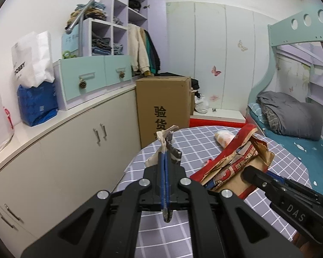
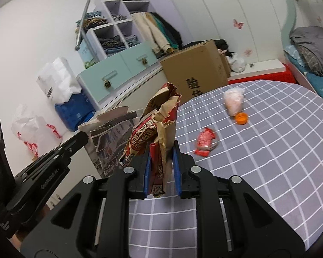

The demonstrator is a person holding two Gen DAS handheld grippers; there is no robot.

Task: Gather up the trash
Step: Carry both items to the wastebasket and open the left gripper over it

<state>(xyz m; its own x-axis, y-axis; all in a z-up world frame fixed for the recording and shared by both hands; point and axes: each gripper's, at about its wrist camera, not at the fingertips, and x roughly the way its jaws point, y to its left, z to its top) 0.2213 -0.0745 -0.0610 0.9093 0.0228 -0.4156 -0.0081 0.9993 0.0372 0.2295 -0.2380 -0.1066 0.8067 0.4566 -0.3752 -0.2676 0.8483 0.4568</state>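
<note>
My left gripper (image 1: 165,150) is shut on a flat printed paper bag (image 1: 169,144), edge-on between the blue pads; in the right wrist view that bag (image 2: 109,142) hangs open at the table's left edge. My right gripper (image 2: 161,150) is shut on a crumpled red and brown paper wrapper (image 2: 159,118), held above the table; it also shows in the left wrist view (image 1: 232,157). On the grey checked tablecloth (image 2: 269,150) lie a red wrapper (image 2: 205,143), an orange cap (image 2: 241,118) and a crumpled pinkish plastic bottle (image 2: 233,101).
A cardboard box (image 1: 163,105) stands beyond the table. White cabinets (image 1: 75,133) run along the left wall with bags and drawers on top. A bunk bed (image 1: 290,111) is at the right.
</note>
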